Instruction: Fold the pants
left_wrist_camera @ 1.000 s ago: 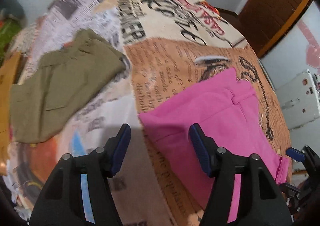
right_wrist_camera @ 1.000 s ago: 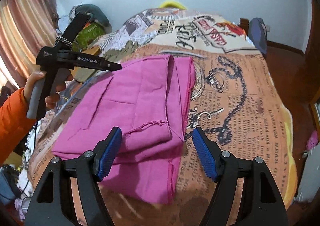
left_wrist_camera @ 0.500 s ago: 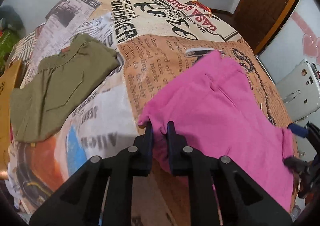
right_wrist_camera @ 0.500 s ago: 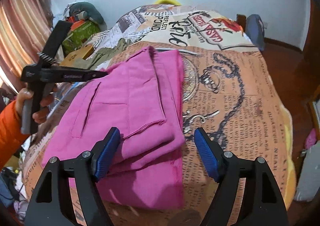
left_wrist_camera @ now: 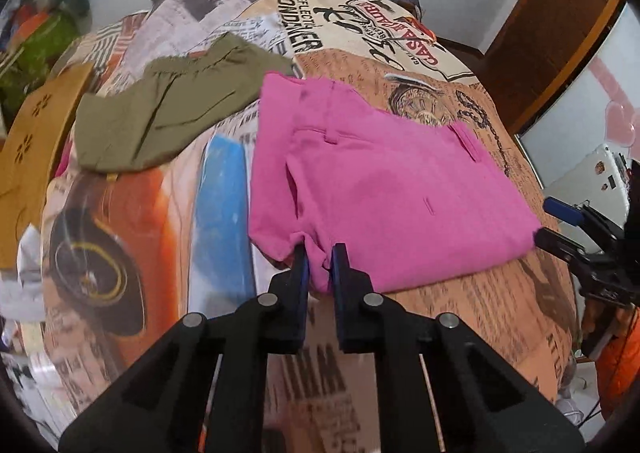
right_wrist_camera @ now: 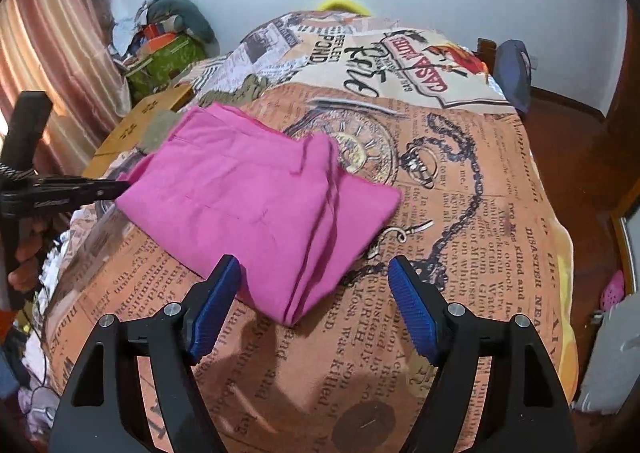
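Left wrist view: pink pants (left_wrist_camera: pixel 384 189) folded, slightly blurred; left gripper (left_wrist_camera: pixel 318 257) pinches their edge; right gripper (right_wrist_camera: pixel 316 293) gapes empty.

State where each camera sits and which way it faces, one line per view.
Left wrist: on the left hand-held gripper, looking down across the bed; its jaws pinch the pink pants; an orange sleeve shows.
Right wrist: on the open right hand-held gripper, looking down the bed; a hand shows.
Shared: pink pants, olive pants, each other's gripper.

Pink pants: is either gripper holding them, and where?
The left gripper pinches the pink pants at their near-left corner. The right gripper is open, holding nothing.
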### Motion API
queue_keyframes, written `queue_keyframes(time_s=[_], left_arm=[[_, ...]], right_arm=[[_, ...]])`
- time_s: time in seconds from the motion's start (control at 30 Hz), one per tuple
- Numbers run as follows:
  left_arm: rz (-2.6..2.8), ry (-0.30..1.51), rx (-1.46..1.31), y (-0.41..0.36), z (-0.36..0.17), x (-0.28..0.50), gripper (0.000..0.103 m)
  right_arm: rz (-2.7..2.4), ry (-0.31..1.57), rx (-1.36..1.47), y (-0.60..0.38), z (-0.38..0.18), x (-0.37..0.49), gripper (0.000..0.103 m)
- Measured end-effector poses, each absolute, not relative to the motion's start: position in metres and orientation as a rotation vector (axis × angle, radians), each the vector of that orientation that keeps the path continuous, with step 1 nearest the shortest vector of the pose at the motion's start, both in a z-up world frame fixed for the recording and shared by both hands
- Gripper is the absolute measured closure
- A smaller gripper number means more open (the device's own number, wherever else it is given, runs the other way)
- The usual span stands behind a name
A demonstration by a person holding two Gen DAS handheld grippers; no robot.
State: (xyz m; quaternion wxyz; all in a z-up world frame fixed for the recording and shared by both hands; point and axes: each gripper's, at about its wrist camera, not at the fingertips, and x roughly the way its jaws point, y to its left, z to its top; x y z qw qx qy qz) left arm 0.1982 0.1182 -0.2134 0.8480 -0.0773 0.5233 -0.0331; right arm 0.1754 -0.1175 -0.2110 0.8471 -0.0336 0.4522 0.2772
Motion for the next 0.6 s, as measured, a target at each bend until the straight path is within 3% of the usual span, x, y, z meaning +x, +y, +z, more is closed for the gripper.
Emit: queue_keyframes(time_s=[0.13,0.27,0.6], left_arm=[[-0.063,1.092,-0.159,0.119,-0.212,0.18,0.09],[-0.049,1.103,-0.188,0.128,-0.216,0.17,0.082],[0.055,1.096,-0.125,0.165,-0.206,0.168,0.081]], right_arm=[[0.591,0.95,-0.081,-0.114,-0.212,0.176,0.03],[0.6,0.952,-0.089,-0.112,-0.214,0.178,0.03],[0.604,0.977,-0.065,-0.115,-0.216,0.188,0.031]])
